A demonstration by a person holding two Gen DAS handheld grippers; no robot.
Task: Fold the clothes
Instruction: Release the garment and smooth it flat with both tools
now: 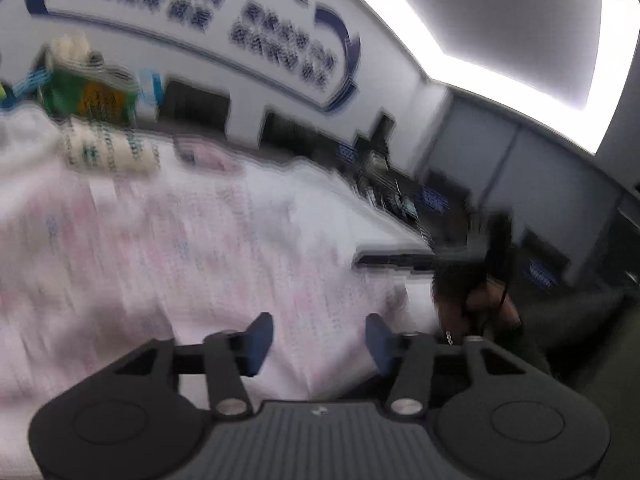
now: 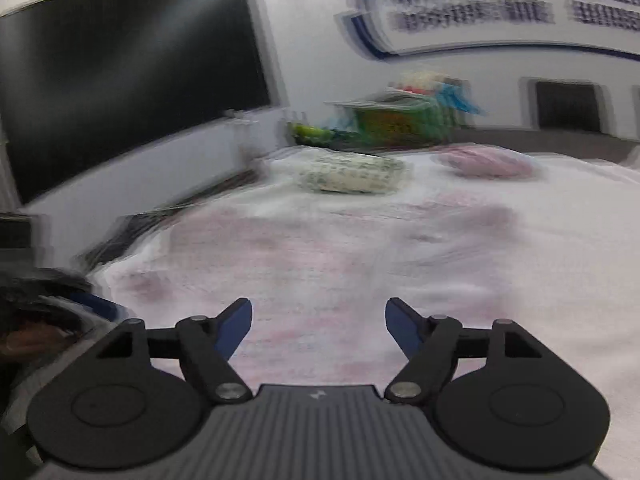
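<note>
Grippers — left gripper [image 1: 319, 342], right gripper [image 2: 319, 330] — spread; two folded garments [image 2: 352, 176].

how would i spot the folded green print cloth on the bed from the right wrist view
Start at the big dark screen on the wall, then drop to the bed's far edge. The folded cloth lies there, white with green speckles, left of a plain pink bundle.

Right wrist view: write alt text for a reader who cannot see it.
The open, empty right hand-held gripper hovers over a pale pink patterned cloth spread across a bed-like surface, all motion-blurred. Farther back lie a folded green-printed bundle and a pink bundle; a large dark screen fills the left wall.
</note>
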